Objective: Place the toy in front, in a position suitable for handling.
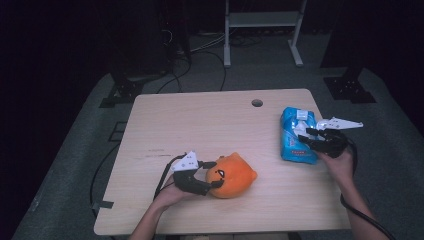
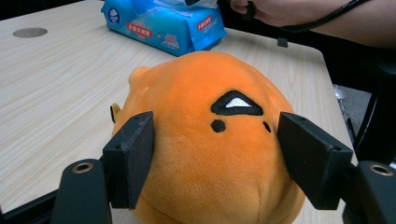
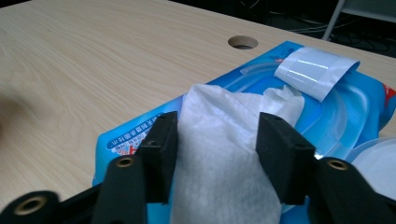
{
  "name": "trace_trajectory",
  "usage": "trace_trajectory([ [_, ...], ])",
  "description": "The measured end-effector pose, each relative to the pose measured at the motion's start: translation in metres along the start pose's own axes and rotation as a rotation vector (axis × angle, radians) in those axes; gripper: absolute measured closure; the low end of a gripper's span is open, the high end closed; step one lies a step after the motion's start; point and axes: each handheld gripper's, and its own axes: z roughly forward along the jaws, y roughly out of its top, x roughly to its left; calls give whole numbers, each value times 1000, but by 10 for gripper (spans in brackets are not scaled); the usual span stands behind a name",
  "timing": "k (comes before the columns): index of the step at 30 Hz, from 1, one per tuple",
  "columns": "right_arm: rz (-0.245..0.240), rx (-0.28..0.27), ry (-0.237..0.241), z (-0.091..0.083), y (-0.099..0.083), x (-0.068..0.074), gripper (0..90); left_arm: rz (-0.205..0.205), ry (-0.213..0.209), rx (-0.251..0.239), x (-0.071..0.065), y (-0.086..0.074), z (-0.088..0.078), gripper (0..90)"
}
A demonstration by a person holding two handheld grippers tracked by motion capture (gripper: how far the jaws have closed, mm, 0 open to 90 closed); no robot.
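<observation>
Toy: orange plush toy with black markings, near the table's front edge, squeezed by the left gripper.
Pack: blue wipes pack, right edge, flap up.
Wipe: white wipe, pinched by the right gripper.

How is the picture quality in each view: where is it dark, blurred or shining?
High view: the pale wooden table is lit and the surroundings nearly black. Left gripper view: the round orange plush toy is sharp. Right gripper view: glare on the peeled-back white flap of the blue wipes pack, and a blurred dark smudge at the left edge.

Dim lab: lone wooden table, floor cables, metal stands.
</observation>
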Motion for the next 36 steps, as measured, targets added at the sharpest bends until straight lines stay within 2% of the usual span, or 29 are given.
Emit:
trace_trajectory([
  [8,37,7,-12,0,-3,-2,718,6,0,3,0,0,0,289],
  [13,73,7,7,-5,-3,-4,831,9,-1,4,0,0,0,288],
  [19,99,-17,36,-12,-1,-3,849,13,0,6,0,1,0,286],
  [27,92,-54,89,-26,7,5,850,22,4,7,-1,1,0,283],
  [32,79,-78,136,-39,13,18,853,23,3,5,-1,1,0,282],
  [35,50,-96,181,-50,19,31,855,27,5,5,-1,1,0,280],
  [36,50,-110,211,-54,21,36,855,28,5,5,-1,1,0,280],
])
